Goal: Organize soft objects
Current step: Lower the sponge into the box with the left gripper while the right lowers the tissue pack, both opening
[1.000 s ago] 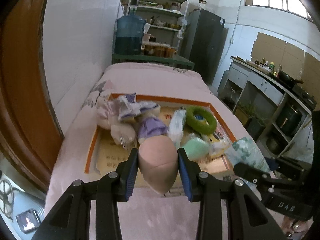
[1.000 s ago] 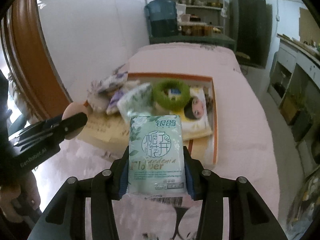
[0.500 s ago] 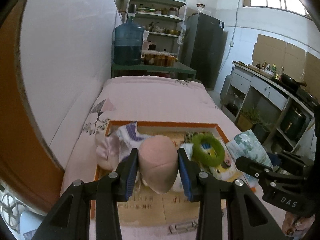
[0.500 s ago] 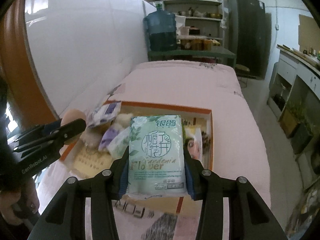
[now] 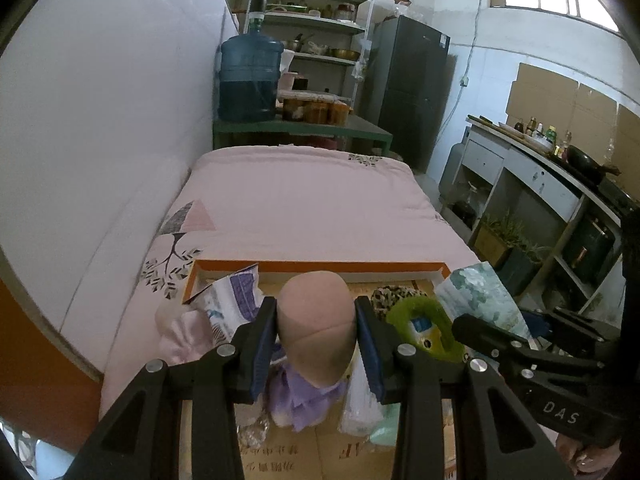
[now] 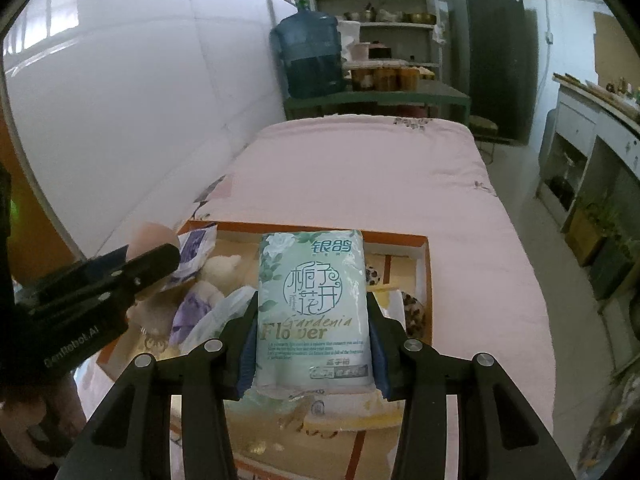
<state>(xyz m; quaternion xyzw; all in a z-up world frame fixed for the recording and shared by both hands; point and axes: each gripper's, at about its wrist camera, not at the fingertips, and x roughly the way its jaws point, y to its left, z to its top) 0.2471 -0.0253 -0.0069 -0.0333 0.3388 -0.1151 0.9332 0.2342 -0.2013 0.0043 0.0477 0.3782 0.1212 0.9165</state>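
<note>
Pink bed (image 5: 304, 204) carries an orange-rimmed tray (image 5: 320, 267) of soft items, green ring (image 5: 420, 330) among them. Above it, right gripper (image 6: 312, 340) clamps a tissue pack (image 6: 312, 308). Left gripper (image 5: 316, 344) pinches a tan sponge (image 5: 316, 320).

Left wrist view: looks forward and slightly down along the left tool (image 5: 316, 340), close above the orange tray (image 5: 320, 267) on the bed (image 5: 304, 208). Right wrist view: alongside, facing likewise. Both share tray, bed, water jug (image 6: 310, 56) and shelves (image 6: 380, 24).
</note>
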